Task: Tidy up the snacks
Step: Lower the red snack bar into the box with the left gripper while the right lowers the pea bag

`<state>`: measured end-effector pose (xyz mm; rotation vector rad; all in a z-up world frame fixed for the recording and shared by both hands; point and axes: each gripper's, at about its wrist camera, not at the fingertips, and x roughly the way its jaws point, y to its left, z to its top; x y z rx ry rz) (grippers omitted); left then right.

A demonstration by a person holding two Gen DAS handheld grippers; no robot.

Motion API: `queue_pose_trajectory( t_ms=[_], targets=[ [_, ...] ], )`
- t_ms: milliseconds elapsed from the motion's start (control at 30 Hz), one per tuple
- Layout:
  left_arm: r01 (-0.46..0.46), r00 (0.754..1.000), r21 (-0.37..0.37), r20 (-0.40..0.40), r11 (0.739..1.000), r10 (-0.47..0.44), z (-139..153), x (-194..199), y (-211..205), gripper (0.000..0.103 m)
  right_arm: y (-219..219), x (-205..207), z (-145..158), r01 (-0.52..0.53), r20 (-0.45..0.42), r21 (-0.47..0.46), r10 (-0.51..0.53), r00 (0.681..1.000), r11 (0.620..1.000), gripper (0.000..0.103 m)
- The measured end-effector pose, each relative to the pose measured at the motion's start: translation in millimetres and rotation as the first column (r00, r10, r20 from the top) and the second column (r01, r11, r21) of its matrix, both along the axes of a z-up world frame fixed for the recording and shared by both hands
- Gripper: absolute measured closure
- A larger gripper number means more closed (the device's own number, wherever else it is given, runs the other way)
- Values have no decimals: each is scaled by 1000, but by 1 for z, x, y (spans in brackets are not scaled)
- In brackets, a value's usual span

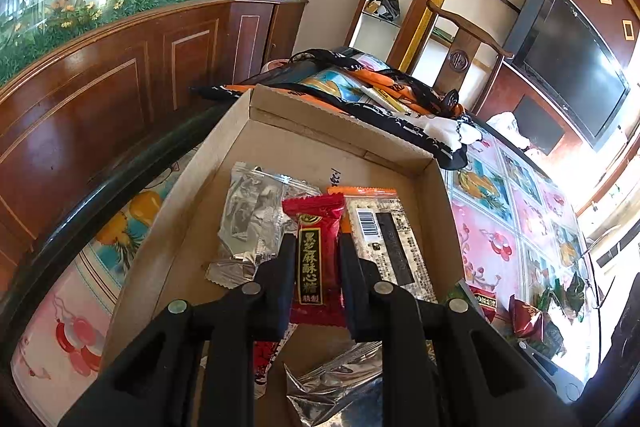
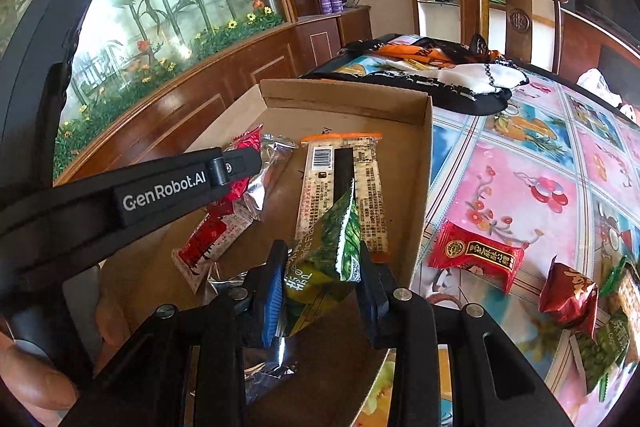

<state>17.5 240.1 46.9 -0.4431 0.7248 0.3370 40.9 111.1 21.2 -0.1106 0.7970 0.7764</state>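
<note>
A shallow cardboard box (image 1: 340,131) (image 2: 420,163) lies on the table and holds several snacks. My left gripper (image 1: 314,247) is shut on a red candy packet (image 1: 318,259) and holds it over the box. In the box lie a silver packet (image 1: 248,219) and a long white bar with a barcode (image 1: 388,235) (image 2: 344,187). My right gripper (image 2: 322,259) is shut on a green snack packet (image 2: 324,267) above the box's near right part. The left gripper's arm (image 2: 160,191) shows at the left of the right wrist view, over a red-and-white packet (image 2: 208,247).
Loose snacks lie on the flowered tablecloth to the right of the box: a red candy (image 2: 476,259), a dark red packet (image 2: 568,299) and a green packet (image 2: 600,351). A black and orange cloth bag (image 2: 440,67) lies behind the box. A wooden chair (image 2: 520,15) stands beyond the table.
</note>
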Motion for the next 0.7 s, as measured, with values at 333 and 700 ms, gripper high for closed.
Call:
queue_pose_trajectory(
  t_ms=[333,700],
  targets=[
    [-6,1000,9,4,1000,6,-1,-1,0,80,0,-1,-1,-8,-9,-3,8,1000,1000,66],
    [-27,999,29,27,999,26,4,-4,-1,63,-4,-6,2,-17,-6,6,17,1000,1000,57]
  ],
)
